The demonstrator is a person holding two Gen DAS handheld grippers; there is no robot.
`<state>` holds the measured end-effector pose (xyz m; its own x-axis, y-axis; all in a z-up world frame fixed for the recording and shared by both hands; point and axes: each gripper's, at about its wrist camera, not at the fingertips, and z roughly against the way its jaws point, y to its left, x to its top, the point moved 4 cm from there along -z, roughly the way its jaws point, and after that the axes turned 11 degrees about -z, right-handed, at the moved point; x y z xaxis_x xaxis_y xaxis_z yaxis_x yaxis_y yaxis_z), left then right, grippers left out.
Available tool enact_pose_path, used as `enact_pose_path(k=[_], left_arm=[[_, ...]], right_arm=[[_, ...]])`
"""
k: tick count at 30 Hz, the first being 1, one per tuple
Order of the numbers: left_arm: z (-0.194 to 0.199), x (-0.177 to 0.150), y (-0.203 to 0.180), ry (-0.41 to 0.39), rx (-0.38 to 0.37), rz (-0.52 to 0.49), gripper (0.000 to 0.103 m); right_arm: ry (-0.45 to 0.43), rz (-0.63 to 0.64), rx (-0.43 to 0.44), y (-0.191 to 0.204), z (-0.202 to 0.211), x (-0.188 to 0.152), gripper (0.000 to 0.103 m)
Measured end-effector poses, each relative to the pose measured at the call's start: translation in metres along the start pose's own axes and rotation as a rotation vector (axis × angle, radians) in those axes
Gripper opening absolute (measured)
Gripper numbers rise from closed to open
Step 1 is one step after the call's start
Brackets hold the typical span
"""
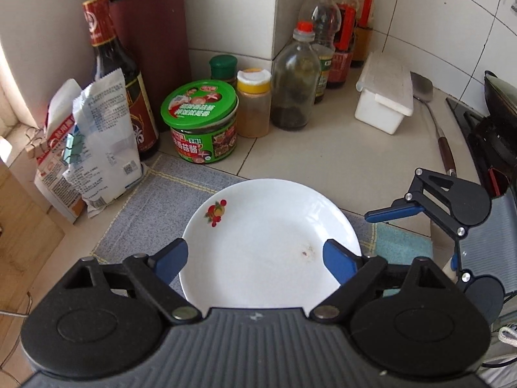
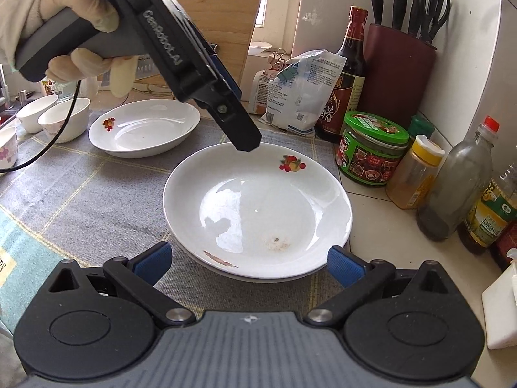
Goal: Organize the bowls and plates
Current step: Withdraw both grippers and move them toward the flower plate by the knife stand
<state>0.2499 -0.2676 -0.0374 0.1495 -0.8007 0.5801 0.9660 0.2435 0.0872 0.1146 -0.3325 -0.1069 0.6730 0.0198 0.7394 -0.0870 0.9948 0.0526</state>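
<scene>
Two white plates with fruit motifs lie stacked (image 2: pixel 258 213) on a grey checked cloth (image 2: pixel 97 194). From the left wrist view only the top plate (image 1: pixel 268 242) shows. My left gripper (image 1: pixel 255 258) hangs open over its near part, nothing between the blue pads. In the right wrist view a gloved hand (image 2: pixel 80 9) holds the left gripper (image 2: pixel 247 142) above the stack's far rim. My right gripper (image 2: pixel 250 263) stands open at the stack's near rim, its pads apart from the plates. A third plate (image 2: pixel 145 129) and white bowls (image 2: pixel 64 119) sit at the back left.
A green-lidded jar (image 1: pixel 200 123), spice and oil bottles (image 1: pixel 294 84), a dark sauce bottle (image 1: pixel 119 74), bags (image 1: pixel 97 148) and a knife block (image 1: pixel 152 48) crowd the wall. A white box (image 1: pixel 384 97), a spatula (image 1: pixel 433 119) and a wok (image 1: pixel 501 103) lie to the right.
</scene>
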Motion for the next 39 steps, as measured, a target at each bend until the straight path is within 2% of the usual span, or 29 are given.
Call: enact_pose_path(k=[8, 14, 20, 31, 35, 39], left_arm=[[0.047, -0.024, -0.016, -0.118, 0.135, 0.092, 0.094], [0.065, -0.055, -0.026, -0.132, 0.225, 0.164, 0.094], [0.079, -0.088, -0.026, -0.143, 0.293, 0.281, 0.094], [0.081, -0.141, -0.028, -0.092, 0.449, 0.506, 0.095], [0.084, -0.159, -0.031, -0.075, 0.488, 0.641, 0.095], [0.088, -0.176, -0.033, -0.029, 0.534, 0.698, 0.095]], right_arm=[[-0.025, 0.013, 0.0, 0.013, 0.008, 0.003, 0.103], [-0.02, 0.049, 0.033, 0.029, 0.008, 0.005, 0.103], [-0.008, 0.077, 0.073, 0.047, 0.004, 0.006, 0.103], [0.011, 0.161, 0.169, 0.071, -0.006, 0.008, 0.103], [0.021, 0.201, 0.228, 0.077, -0.013, 0.01, 0.103], [0.046, 0.255, 0.297, 0.088, -0.023, 0.009, 0.103]])
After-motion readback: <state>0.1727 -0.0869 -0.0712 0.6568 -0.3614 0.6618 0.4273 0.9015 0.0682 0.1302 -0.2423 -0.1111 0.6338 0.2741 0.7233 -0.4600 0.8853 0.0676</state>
